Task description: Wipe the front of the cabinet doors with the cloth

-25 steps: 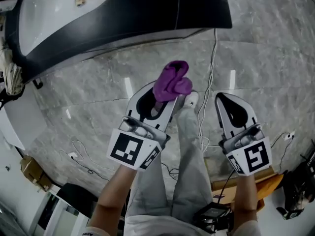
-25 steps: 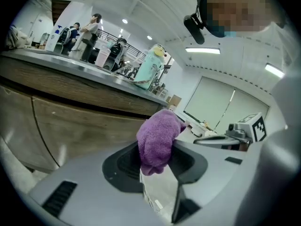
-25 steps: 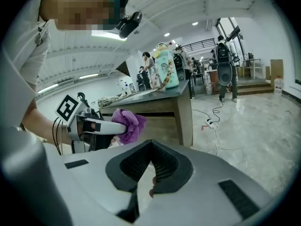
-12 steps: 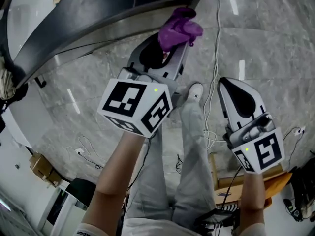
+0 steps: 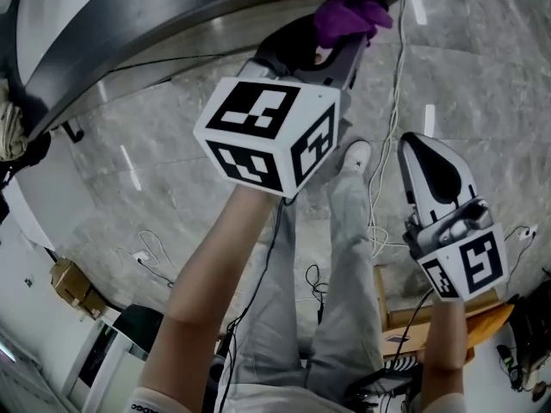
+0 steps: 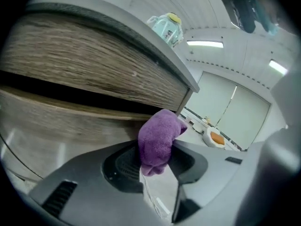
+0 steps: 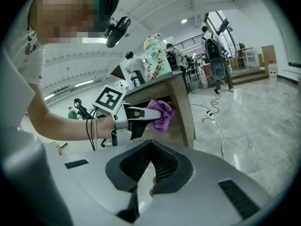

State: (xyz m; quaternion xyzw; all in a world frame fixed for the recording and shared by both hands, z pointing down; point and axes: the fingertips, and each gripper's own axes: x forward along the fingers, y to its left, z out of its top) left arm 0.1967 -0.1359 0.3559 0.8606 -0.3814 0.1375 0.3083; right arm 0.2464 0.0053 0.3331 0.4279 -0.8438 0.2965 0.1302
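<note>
Grey marble floor (image 5: 482, 76) runs under the work area, with a white cable (image 5: 394, 84) trailing across it past the person's shoe (image 5: 355, 155). Other people (image 7: 216, 55) stand well behind the cabinet, clear of the work. A pale bottle (image 6: 167, 27) sits on the cabinet top, above and beyond the left gripper's jaws.

The cabinet (image 6: 94, 69) shows a wood-grain front split by a dark horizontal gap (image 6: 70, 98). Nothing stands between that front and the left gripper (image 6: 155, 159).

The left gripper is clamped on the purple cloth (image 6: 157, 138). The cloth bunches out past the jaw tips and sits at the wood front, near its right-hand corner post. Whether it presses on the wood or stops just short cannot be told.

The right gripper (image 7: 151, 173) is held low and off to the side, well apart from the cabinet, its jaws together with nothing between them.

Against the view a second ago, the left gripper has gone up and forward — the cloth was then over open floor. The right gripper has hardly shifted.
</note>
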